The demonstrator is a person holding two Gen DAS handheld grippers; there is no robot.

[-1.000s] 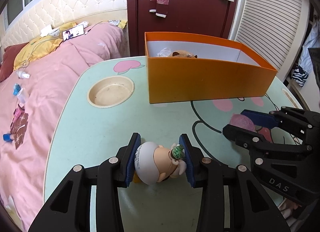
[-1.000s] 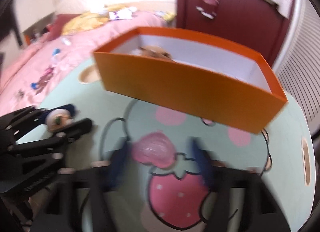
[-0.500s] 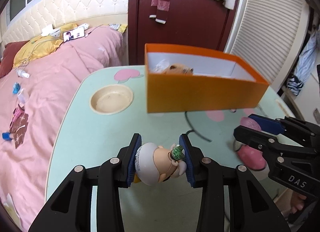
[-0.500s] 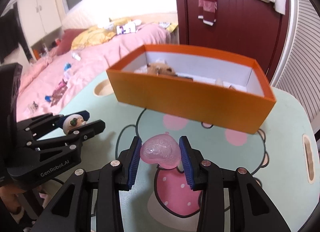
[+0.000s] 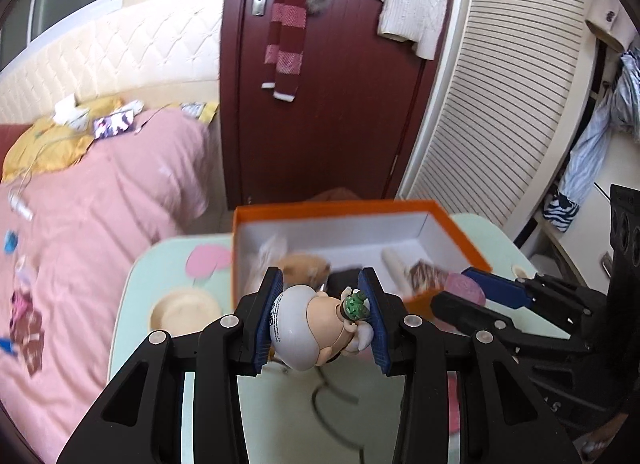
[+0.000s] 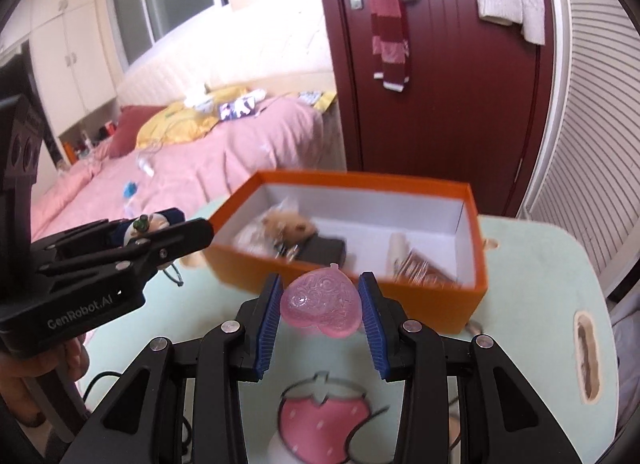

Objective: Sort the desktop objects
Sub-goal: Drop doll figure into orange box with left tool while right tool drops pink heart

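My left gripper (image 5: 322, 318) is shut on a small figurine (image 5: 312, 328) with a white body and a green-topped head, held in the air in front of the orange box (image 5: 456, 236). My right gripper (image 6: 320, 310) is shut on a pink translucent heart-shaped piece (image 6: 322, 306), held above the table near the box's front wall (image 6: 420, 304). The box holds a tan plush toy (image 6: 288, 226), a dark flat item (image 6: 324, 250) and a wrapped item (image 6: 416, 268). The left gripper (image 6: 138, 232) shows at the left of the right wrist view; the right gripper (image 5: 472, 290) shows at the right of the left wrist view.
The box stands at the back of a mint-green table (image 6: 532, 264) printed with a strawberry (image 6: 322, 422). A round cup recess (image 5: 186, 310) lies at the table's left. A pink bed (image 5: 92, 224) with small clutter is to the left. A dark red door (image 5: 320, 104) is behind.
Both grippers have risen with their objects and moved toward the orange box, so its inside now shows from above. The figurine and the pink heart stay gripped.
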